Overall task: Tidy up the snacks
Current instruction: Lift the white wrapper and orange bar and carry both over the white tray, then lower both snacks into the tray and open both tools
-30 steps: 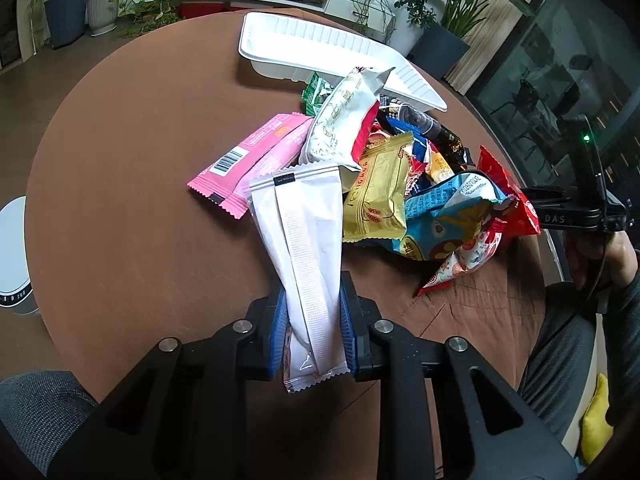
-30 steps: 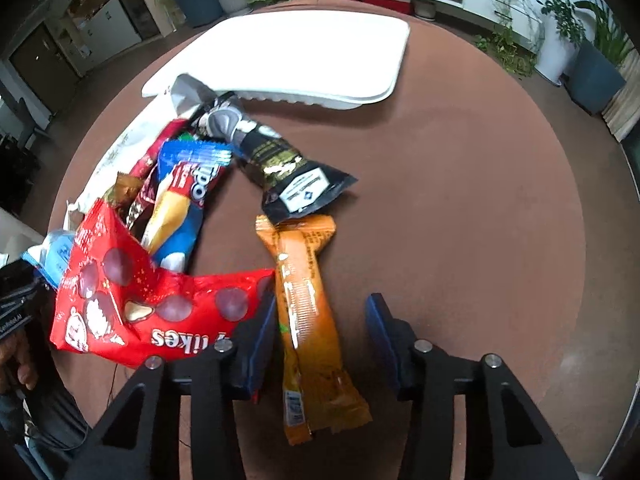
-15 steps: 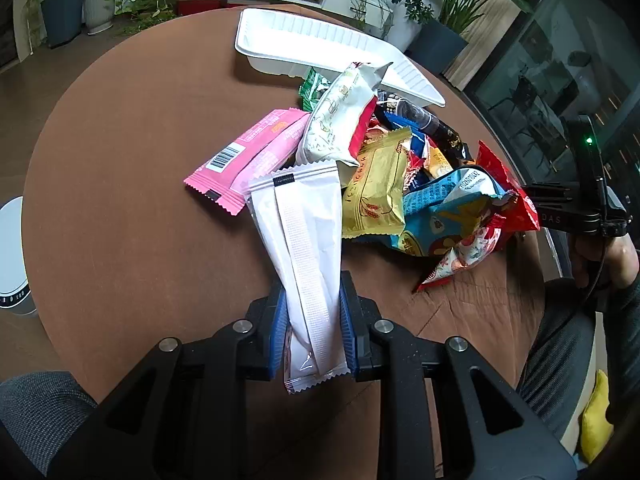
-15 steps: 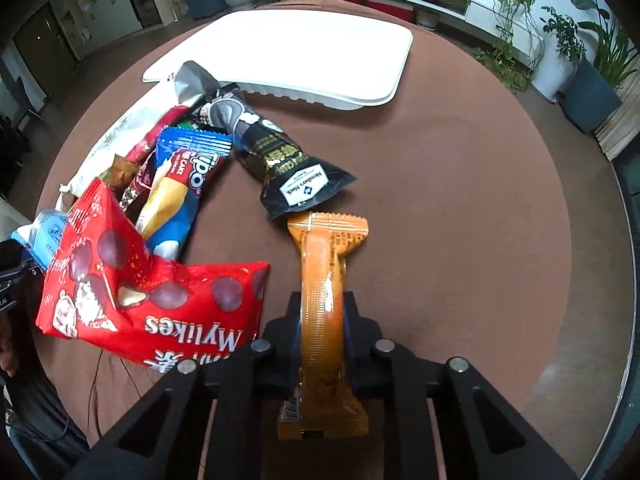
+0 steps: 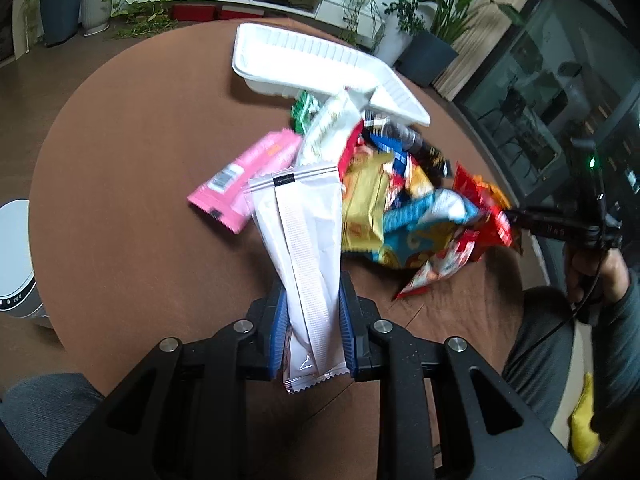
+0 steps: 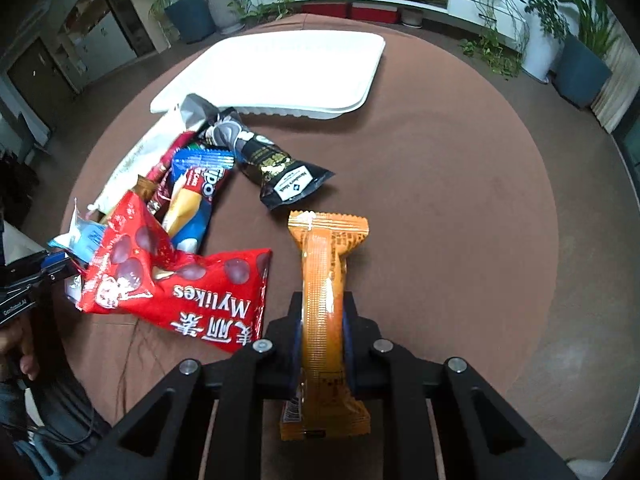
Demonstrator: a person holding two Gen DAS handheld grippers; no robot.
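Since the earlier frame: right gripper [image 6: 322, 330] has closed its fingers on the orange snack bar [image 6: 324, 308], which lay loose between them.
Left gripper [image 5: 312, 320]: fingers narrow, clamping the white sachet [image 5: 304, 248] near its lower end.
Where: both packets over the brown bench [image 6: 440, 208]; white tray [image 6: 280, 76] beyond the pile.
Handling: light, crinkly, slippery film; likely best pinched mid-length.
Writing: red bag [image 6: 176, 280] reads "Mylikes".

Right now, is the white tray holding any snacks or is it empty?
Empty: the white tray shows a bare inside in both views, and the snack pile lies beside it.
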